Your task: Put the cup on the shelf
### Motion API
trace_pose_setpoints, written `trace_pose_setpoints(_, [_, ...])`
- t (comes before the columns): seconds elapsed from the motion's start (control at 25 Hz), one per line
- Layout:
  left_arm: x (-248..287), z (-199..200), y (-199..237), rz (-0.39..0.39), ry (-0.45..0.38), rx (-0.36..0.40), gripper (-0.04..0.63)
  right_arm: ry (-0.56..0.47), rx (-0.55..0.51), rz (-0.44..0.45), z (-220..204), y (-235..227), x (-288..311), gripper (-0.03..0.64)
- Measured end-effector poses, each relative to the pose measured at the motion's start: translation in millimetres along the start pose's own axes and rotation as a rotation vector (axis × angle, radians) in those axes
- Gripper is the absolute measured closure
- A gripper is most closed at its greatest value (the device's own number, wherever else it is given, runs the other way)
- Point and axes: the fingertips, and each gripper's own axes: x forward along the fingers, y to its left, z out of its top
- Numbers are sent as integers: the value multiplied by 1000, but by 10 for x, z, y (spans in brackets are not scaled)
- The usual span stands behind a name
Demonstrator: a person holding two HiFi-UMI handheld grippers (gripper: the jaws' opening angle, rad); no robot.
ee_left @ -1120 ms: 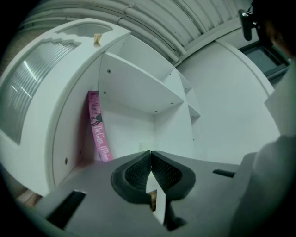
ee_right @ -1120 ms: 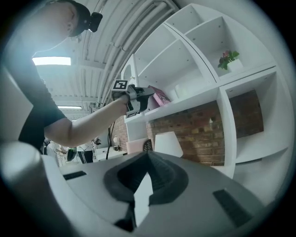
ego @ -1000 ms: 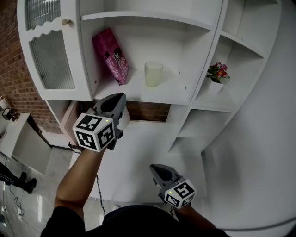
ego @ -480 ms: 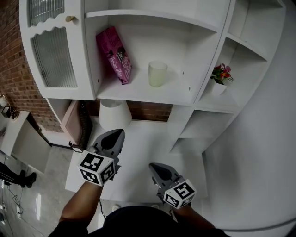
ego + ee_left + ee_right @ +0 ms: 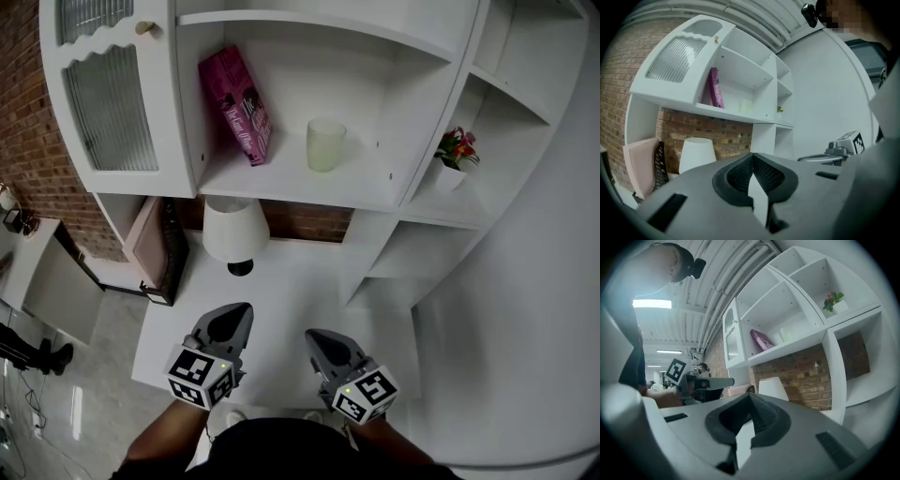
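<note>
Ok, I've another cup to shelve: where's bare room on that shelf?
Right of the cup, up to the divider, the shelf is bare; a narrower gap lies between cup and pink book. The book's end is crowded.

The head view is bright and even. The white shelf unit (image 5: 281,180) nearly washes out, with soft shadow over the brick wall (image 5: 305,223) beneath it. Both gripper views bow straight lines and go black at the corners. A ceiling strip light (image 5: 651,303) glares, and the left gripper (image 5: 753,157) and right gripper (image 5: 750,395) look soft up close.
</note>
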Motion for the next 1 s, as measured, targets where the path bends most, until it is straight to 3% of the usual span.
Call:
trace_pose_setpoints(0.28, [-103, -271, -221, -33, 28, -17, 589, 14, 7, -1, -72, 10, -5, 614])
trace_pose_setpoints(0.44, [-143, -305, -310, -50, 0, -43, 589, 18, -1, 16, -79, 83, -2, 613])
trace_pose_setpoints(0.68, [-214, -479, -315, -23, 31, -75, 589, 30, 2, 27, -140, 151, 0, 613])
trace_pose_setpoints(1.0, [-205, -595, -408, -56, 62, -57, 589, 48, 14, 17, -304, 156, 49, 612])
